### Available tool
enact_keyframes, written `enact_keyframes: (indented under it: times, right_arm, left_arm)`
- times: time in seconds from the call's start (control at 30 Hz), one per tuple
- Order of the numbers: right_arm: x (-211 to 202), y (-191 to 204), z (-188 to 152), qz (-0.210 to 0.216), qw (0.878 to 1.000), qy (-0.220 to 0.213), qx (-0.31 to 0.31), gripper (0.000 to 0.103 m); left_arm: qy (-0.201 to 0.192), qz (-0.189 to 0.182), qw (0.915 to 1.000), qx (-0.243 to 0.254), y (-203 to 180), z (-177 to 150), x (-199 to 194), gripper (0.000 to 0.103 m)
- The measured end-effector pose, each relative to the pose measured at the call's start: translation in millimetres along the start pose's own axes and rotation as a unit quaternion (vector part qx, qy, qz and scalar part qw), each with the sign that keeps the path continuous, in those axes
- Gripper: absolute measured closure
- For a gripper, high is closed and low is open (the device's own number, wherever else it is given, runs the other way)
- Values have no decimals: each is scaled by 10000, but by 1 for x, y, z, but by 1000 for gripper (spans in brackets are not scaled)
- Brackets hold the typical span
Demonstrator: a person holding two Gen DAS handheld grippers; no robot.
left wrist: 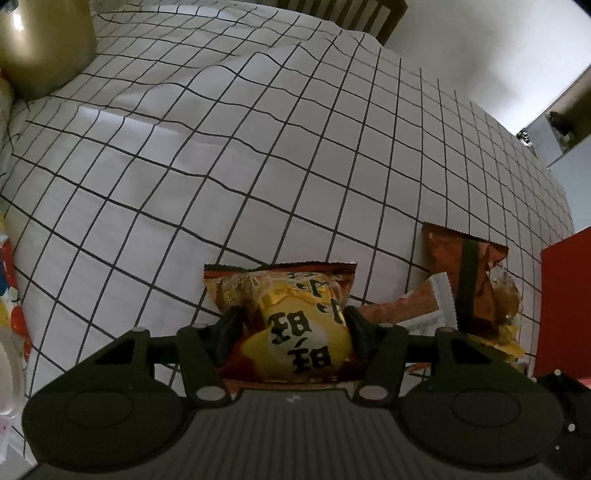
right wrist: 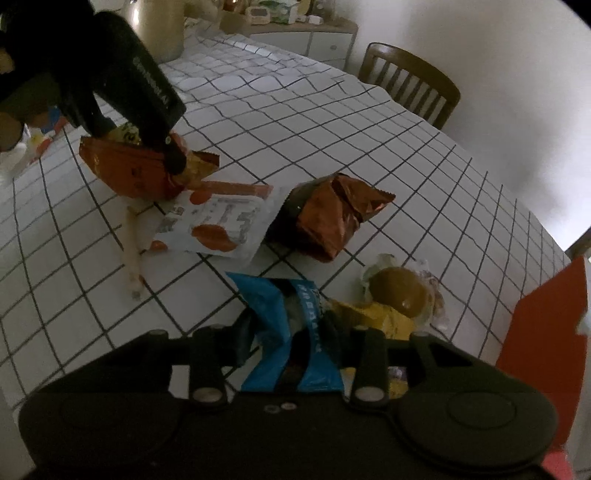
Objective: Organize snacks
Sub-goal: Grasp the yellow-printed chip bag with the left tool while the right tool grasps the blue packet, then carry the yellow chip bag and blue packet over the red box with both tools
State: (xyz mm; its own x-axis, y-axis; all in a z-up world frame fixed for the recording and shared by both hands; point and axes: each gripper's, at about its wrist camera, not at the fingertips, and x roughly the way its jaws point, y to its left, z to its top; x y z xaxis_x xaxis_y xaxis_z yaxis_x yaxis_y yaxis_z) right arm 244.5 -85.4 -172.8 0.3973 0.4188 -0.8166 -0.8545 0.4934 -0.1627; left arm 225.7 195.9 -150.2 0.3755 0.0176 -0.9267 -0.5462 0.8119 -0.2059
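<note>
At the lower middle of the left wrist view, the left claw [left wrist: 291, 334] is closing on a yellow snack bag [left wrist: 295, 325] lying on the checked surface [left wrist: 258, 166]; squeezing the puffed middle gently should keep it from slipping. At the lower middle of the right wrist view, the right claw [right wrist: 288, 339] is pinching a blue packet [right wrist: 284, 325] beside a brown bun [right wrist: 402, 291]. A red box [right wrist: 543, 325] is being cut off at the right edge, and the dim light is making labels hard to read.

Red box [right wrist: 546, 325] cut off at right edge; shelf clutter [right wrist: 273, 13] blurred.
</note>
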Motion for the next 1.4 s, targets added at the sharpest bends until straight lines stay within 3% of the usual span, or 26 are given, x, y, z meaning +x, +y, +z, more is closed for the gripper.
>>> enact_keyframes:
  times: [0.3,0.6,1.07,1.4]
  right_arm:
    - [-38,-3,-7,54,9978,-313,590,65]
    - [-85,-10,-11,-43,9930,-701,945,66]
    - [-158,-51,-25,-294,9765,-1395,1616,66]
    - [-192,-92,-46,-590,9659,-1662,1894,66]
  left_arm:
    - [-341,-103,9993,-94,9,-8,-33,45]
    - [-783,-394,9961,79,-13,-20,-79,45]
    - [-1068,-1116,9845,834,-96,-49,-124,45]
    - [-1299,-1346,9718,1438,-171,-73,-140,45]
